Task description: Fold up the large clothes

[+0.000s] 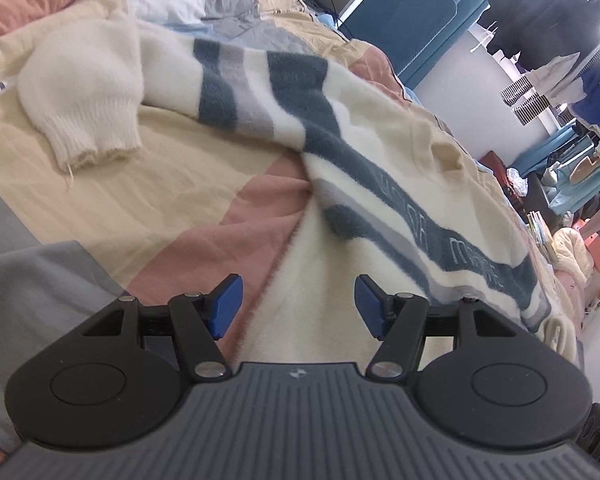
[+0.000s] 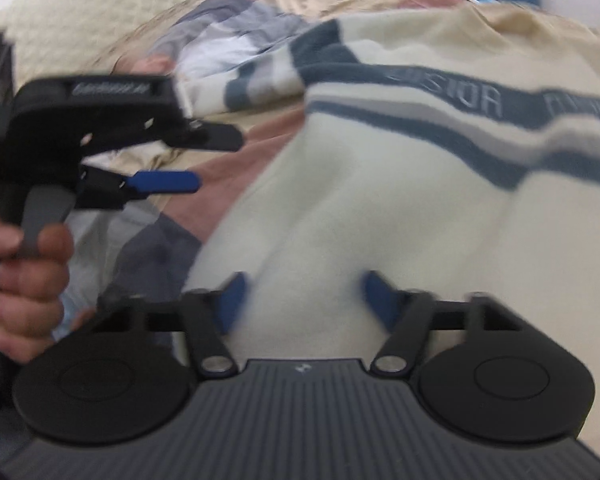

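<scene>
A fluffy cream sweater (image 1: 380,184) with blue and grey stripes and lettering lies spread on the patchwork quilt (image 1: 148,184). One sleeve with a ribbed cuff (image 1: 96,140) lies folded at the upper left. My left gripper (image 1: 298,304) is open, hovering over the sweater's left edge; cream cloth lies under the gap and the blue pads (image 1: 226,304) do not press it. In the right wrist view, which is blurred, my right gripper (image 2: 306,300) stands open low over the sweater's (image 2: 380,208) plain body. The left gripper (image 2: 196,160) shows there at the left, held by a hand (image 2: 28,276).
The quilt (image 2: 236,148) has pink, beige and grey patches. The bed's edge runs along the right of the left wrist view, with dark clothes hanging (image 1: 540,20), a blue panel (image 1: 400,12) and floor clutter (image 1: 560,236) beyond it.
</scene>
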Demonstrator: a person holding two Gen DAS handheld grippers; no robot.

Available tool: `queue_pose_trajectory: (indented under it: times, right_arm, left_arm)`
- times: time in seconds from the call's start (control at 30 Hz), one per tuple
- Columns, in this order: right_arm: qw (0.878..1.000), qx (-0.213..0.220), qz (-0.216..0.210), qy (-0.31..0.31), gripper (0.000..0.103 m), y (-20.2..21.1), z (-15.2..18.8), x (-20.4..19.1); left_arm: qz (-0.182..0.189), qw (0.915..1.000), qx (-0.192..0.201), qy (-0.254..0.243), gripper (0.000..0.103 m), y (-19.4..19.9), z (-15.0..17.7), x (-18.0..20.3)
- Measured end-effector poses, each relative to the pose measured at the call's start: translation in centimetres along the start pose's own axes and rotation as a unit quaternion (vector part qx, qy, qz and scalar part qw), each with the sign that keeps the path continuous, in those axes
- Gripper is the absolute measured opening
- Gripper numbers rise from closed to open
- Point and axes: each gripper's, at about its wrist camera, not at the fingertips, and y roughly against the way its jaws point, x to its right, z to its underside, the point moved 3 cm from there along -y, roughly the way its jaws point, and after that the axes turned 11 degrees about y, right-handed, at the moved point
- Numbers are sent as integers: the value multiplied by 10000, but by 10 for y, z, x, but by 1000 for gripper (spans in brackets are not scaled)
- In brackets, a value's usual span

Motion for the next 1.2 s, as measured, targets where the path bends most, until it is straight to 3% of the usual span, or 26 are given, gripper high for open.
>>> queue_pose_trajectory:
  times: [0.03,0.13,0.37,0.5,0.6,0.8,0.97,1.03,1.17,1.2]
  right_arm:
    - [9998,-11,116,156,25,0,-1,0]
    - [9999,107,-24,-70,16,0,-4,14]
    - [9931,686,-141,-942,15,14,-19,58]
    - [9850,738,62,-1561,14,4,-15,98]
    - [9737,727,-291,-2142,14,-7,-6,118]
    - [9647,788,-481,-2466,15,-11,-1,124]
    - [9596,838,-555,-2629,14,-9,3,126]
    - [9601,834,-562,-2609,16,-9,4,124]
    - [9597,874,-590,-2606,17,-4,4,123]
    - [9589,876,-604,-2632,17,-1,4,121]
  left_arm:
    - [-1,10000,-10,4,67,-1,0,1]
    - [21,10000,-41,28,67,-4,0,2]
    - [458,9982,18,-395,67,1,8,21]
    - [886,9955,-215,-259,67,-1,16,25]
    - [1115,9925,-487,-117,67,-3,25,25]
    - [1492,9824,-1093,276,67,-8,52,18]
    - [1764,9742,-1403,-126,66,-10,73,33]
    - [1684,9739,-1500,-263,65,-17,81,36]
    - [1340,9783,-1546,-337,21,-22,88,36]
    - [1305,9794,-1494,-380,18,-16,86,35]
